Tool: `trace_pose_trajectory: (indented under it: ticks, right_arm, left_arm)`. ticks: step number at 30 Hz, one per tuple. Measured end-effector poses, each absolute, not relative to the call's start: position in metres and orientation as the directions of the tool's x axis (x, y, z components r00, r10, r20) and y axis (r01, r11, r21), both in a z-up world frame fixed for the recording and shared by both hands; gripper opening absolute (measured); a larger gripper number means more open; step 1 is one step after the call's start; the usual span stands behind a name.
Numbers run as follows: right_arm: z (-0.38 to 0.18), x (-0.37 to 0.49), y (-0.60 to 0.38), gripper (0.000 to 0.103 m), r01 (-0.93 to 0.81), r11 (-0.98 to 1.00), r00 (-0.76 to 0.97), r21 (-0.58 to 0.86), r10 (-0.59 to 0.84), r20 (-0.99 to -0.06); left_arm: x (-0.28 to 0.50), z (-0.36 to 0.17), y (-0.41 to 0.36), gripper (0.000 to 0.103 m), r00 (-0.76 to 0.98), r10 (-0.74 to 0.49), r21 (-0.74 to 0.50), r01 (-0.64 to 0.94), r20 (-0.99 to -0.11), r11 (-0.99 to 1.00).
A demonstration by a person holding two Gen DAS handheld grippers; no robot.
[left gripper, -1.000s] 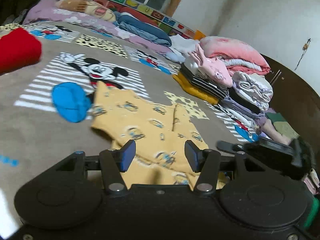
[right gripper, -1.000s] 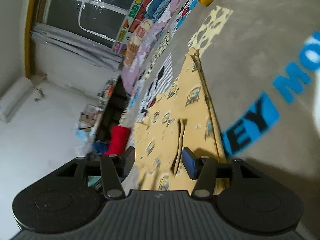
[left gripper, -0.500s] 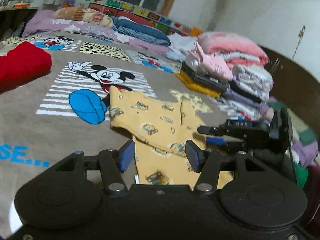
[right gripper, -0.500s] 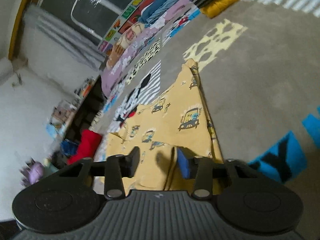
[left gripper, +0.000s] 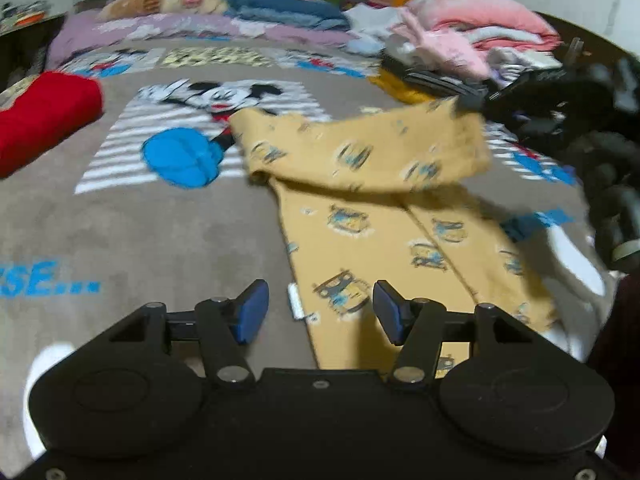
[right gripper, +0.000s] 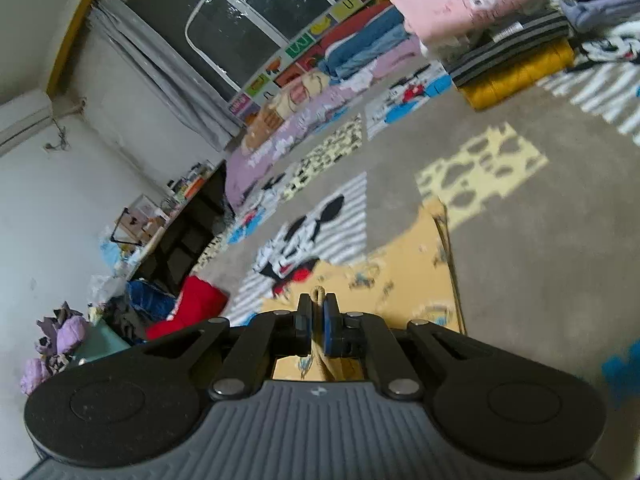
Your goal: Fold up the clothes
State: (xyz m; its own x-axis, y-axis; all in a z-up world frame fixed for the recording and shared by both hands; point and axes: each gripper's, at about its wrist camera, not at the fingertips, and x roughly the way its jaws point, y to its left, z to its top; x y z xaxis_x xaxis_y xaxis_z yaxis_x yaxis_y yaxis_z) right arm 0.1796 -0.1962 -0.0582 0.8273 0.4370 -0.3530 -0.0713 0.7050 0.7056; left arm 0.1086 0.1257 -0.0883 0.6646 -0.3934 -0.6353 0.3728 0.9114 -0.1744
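A yellow garment with small car prints lies on the grey Mickey Mouse blanket. My left gripper is open and empty, just above the garment's near end by its white tag. My right gripper is shut on a fold of the yellow garment. In the left wrist view the right gripper holds the garment's far part lifted and stretched above the lower layer.
A red folded item lies at the left. Stacks of folded clothes stand at the back right, also in the right wrist view. Pillows and bedding line the window side.
My right gripper closed on the yellow garment and lifted its far part off the blanket. My left gripper stayed open and moved closer above the garment's near end.
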Motion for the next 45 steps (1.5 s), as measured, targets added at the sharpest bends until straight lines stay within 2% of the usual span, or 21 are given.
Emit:
trace_pose_trajectory:
  ticks: [2,9,15,17,20,28,32,45]
  right_arm:
    - [-0.052,0.184,-0.204,0.007,-0.070,0.696,0.827,0.715,0.441,-0.348]
    - [-0.040,0.200,-0.232,0.007,-0.035,0.632,0.817,0.774,0.464,-0.342]
    - [-0.026,0.209,-0.247,0.007,-0.053,0.618,0.825,0.784,0.470,-0.314]
    - [-0.022,0.211,-0.252,0.007,-0.054,0.611,0.828,0.790,0.469,-0.306]
    - [-0.015,0.214,-0.260,0.007,-0.052,0.594,0.834,0.803,0.467,-0.292]
    - [0.006,0.221,-0.273,0.007,-0.073,0.574,0.844,0.816,0.472,-0.256]
    - [0.015,0.222,-0.281,0.007,-0.076,0.570,0.853,0.818,0.462,-0.243]
    - [0.016,0.229,-0.309,0.007,-0.046,0.580,0.867,0.813,0.427,-0.256]
  left_arm:
    - [0.104,-0.091,0.125,0.048,0.666,-0.381,-0.171,0.360,-0.641,0.917]
    - [0.080,-0.096,0.129,0.045,0.653,-0.390,-0.230,0.320,-0.649,0.919]
    - [0.061,-0.097,0.126,0.023,0.688,-0.330,-0.221,0.245,-0.647,0.944]
    - [0.059,-0.096,0.121,0.006,0.698,-0.320,-0.206,0.245,-0.640,0.947]
    - [0.056,-0.091,0.111,0.002,0.707,-0.323,-0.170,0.281,-0.629,0.945]
    - [0.049,-0.077,0.071,0.001,0.725,-0.355,-0.067,0.394,-0.589,0.916]
    - [0.049,-0.073,0.053,0.001,0.713,-0.396,-0.060,0.447,-0.578,0.893]
    - [0.063,-0.091,0.017,0.001,0.646,-0.427,-0.045,0.520,-0.632,0.853]
